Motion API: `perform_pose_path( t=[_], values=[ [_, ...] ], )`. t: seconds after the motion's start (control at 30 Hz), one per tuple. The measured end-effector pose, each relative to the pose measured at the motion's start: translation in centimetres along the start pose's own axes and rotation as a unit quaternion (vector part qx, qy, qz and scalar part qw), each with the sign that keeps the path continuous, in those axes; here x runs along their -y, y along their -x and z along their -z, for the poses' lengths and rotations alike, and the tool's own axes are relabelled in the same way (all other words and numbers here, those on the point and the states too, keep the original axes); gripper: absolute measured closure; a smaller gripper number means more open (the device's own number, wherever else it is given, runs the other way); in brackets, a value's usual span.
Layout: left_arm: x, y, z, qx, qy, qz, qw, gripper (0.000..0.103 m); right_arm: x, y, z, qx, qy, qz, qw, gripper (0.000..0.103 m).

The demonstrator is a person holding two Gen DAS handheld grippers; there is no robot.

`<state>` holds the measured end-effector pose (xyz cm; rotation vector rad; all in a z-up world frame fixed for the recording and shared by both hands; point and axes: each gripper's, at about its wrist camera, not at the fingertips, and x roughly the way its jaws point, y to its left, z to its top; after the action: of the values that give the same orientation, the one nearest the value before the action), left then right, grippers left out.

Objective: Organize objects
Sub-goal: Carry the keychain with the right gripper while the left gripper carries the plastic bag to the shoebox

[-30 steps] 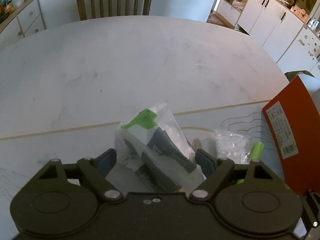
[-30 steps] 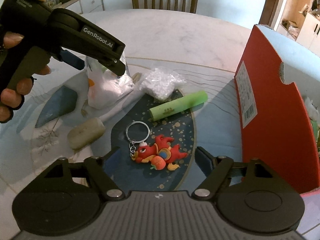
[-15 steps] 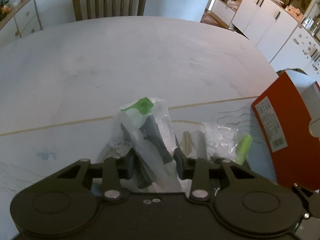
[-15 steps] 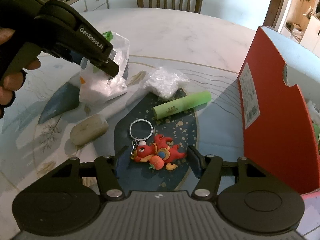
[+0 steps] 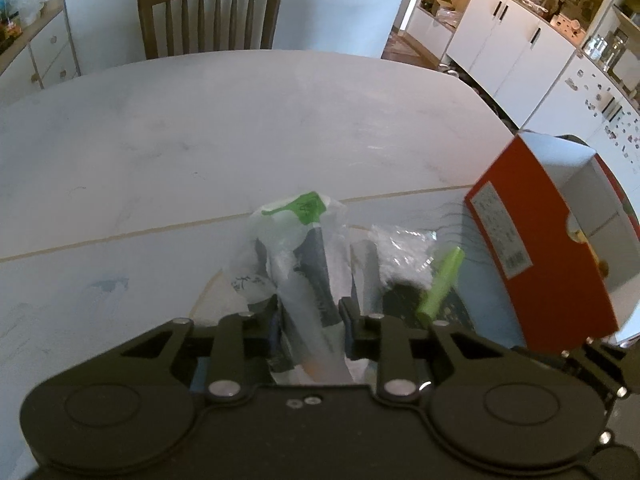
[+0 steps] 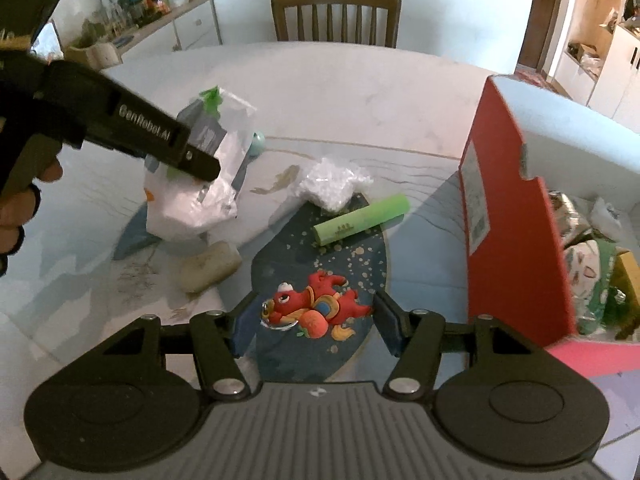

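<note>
Over the marble dining table (image 5: pixel 240 128), the left gripper (image 5: pixel 308 316) had clamped shut on the plastic bag (image 5: pixel 296 248) and lifted it clear, while the right gripper (image 6: pixel 314 316) dropped, jaws apart, around the red dragon keychain (image 6: pixel 312 308). Both pieces looked bound next for the red box (image 6: pixel 508 216).

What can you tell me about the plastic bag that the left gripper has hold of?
The plastic bag is thin, translucent and white, crumpled, with a green patch at its upper end and dark grey-blue printed packaging showing through. The left gripper is shut on its middle and holds it roughly upright. In the right wrist view its bulging lower end hangs above the patterned mat, near a pale oblong block; whether it touches the mat is unclear.
</note>
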<state>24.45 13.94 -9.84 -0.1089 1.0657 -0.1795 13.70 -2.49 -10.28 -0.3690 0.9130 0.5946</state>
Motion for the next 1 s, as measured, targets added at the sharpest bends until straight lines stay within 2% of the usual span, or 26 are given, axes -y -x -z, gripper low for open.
perform_pose_path(
  t=[0.47,1.0],
  values=[
    [3.8,6.2,2.2,0.016,-0.026,0.022,0.9993,0.076,2.1,7.9,0.7,0.022,-0.019,-0.004,1.0,0.043],
    [11.0,9.6,2.2,0.026,-0.062,0.048,0.9966,0.076,9.5,14.1,1.4,0.063,-0.049,0.032,0.996,0.043]
  ],
)
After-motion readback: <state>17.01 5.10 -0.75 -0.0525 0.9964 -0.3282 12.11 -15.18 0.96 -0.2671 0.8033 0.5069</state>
